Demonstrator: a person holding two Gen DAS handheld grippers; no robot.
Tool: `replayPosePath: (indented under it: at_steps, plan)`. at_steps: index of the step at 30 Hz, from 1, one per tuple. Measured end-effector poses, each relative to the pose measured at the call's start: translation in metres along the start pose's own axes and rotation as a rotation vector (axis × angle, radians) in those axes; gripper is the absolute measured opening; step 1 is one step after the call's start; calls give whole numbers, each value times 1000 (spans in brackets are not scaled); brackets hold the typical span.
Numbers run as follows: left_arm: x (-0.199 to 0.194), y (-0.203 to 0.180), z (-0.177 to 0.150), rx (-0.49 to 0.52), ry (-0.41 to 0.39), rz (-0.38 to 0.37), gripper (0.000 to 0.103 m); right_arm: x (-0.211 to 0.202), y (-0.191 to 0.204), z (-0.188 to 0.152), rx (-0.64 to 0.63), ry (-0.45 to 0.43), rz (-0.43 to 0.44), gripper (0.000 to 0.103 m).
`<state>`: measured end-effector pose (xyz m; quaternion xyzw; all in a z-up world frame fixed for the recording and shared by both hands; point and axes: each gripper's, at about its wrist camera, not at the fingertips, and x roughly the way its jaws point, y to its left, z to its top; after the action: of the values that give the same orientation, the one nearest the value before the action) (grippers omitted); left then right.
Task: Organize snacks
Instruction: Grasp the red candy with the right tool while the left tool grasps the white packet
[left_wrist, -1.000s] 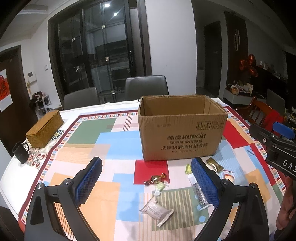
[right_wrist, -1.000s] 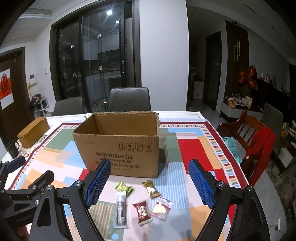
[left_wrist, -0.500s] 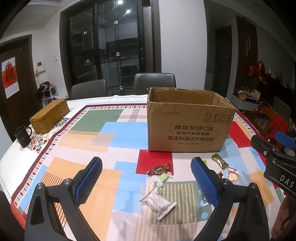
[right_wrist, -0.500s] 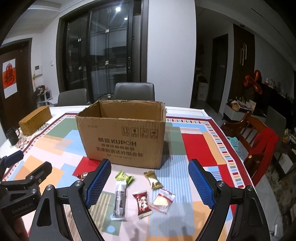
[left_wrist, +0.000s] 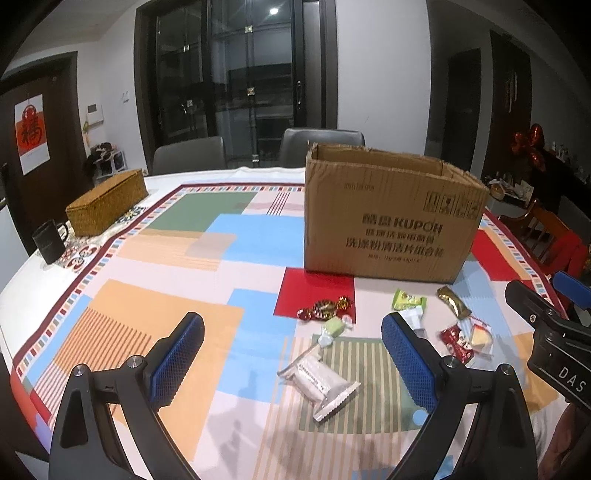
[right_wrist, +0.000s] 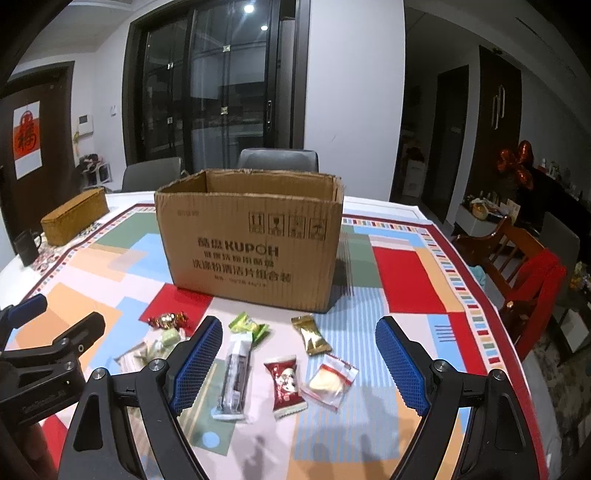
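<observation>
An open cardboard box (left_wrist: 391, 225) (right_wrist: 251, 243) stands on the patterned tablecloth. Several wrapped snacks lie in front of it: a white packet (left_wrist: 319, 382), a red-gold candy (left_wrist: 325, 307) (right_wrist: 168, 319), a green packet (left_wrist: 408, 300) (right_wrist: 248, 326), a gold packet (right_wrist: 311, 336), a red packet (right_wrist: 287, 382), a clear packet with a yellow piece (right_wrist: 330, 380) and a long clear packet (right_wrist: 236, 373). My left gripper (left_wrist: 291, 354) is open and empty above the white packet. My right gripper (right_wrist: 297, 363) is open and empty above the red packet.
A woven basket (left_wrist: 107, 201) (right_wrist: 74, 216) and a black mug (left_wrist: 50, 242) (right_wrist: 26, 245) sit at the table's far left. Grey chairs (left_wrist: 321, 142) stand behind the table. A wooden chair with a red cloth (right_wrist: 532, 280) is at the right edge.
Both grippers have tilted down and moved closer to the table and the snacks. Both stay open and empty. Nothing on the table has moved.
</observation>
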<state>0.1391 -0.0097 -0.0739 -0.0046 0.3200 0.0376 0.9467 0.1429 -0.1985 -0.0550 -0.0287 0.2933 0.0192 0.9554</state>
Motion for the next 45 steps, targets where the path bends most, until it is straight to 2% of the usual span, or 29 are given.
replayPosePath:
  at_steps: [3,10,19,28,35,44,45]
  plan:
    - [6,-2,-6,0,19,4,98,5,-1,-5,-5,12,8,85]
    - [15,-4,-15,-27,36,22,98,20,-2,-16,-15,50,23,75]
    - [35,-5,-30,-67,100,59,98,43,0,-30,-32,110,58,64]
    - [51,-3,-41,-102,148,97,97,62,5,-39,-69,166,88,61]
    - [66,-6,-45,-115,203,67,92,76,7,-42,-75,221,99,61]
    - [82,-4,-53,-126,268,29,66,92,11,-49,-79,279,118,48]
    - [83,-4,-53,-124,272,23,62,93,11,-49,-76,284,119,43]
